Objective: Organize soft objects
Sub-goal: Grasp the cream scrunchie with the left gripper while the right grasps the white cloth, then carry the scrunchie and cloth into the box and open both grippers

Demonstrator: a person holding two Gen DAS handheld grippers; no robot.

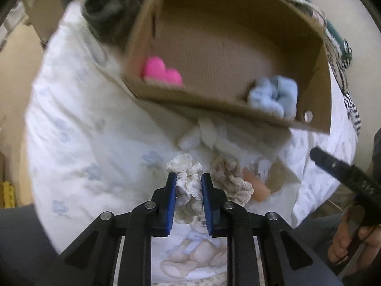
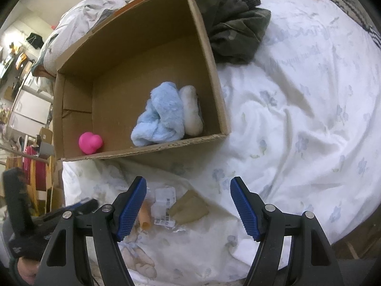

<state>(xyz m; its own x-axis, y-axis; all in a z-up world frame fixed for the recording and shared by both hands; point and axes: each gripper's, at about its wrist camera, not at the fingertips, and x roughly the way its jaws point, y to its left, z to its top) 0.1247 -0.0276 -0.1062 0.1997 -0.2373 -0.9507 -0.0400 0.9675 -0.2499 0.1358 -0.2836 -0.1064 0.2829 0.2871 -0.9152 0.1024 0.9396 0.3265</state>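
Observation:
My left gripper [image 1: 189, 183] is shut on a pale grey-white ruffled scrunchie [image 1: 188, 181], held above the bedsheet in front of the cardboard box [image 1: 166, 93]. A second beige scrunchie [image 1: 232, 178] lies just right of it. The box [image 2: 214, 71] holds a pink soft toy [image 2: 90, 143], a fluffy light blue cloth [image 2: 162, 116] and a cream roll [image 2: 191, 110]. My right gripper [image 2: 188, 205] is open and empty, above the sheet in front of the box.
A white flowered bedsheet [image 2: 297, 119] covers the bed. Dark green clothing [image 2: 233, 23] lies behind the box. A peach tube [image 2: 145, 217], white tags [image 2: 164, 200] and a tan cardboard piece [image 2: 190, 209] lie near the right gripper. Room clutter stands at left.

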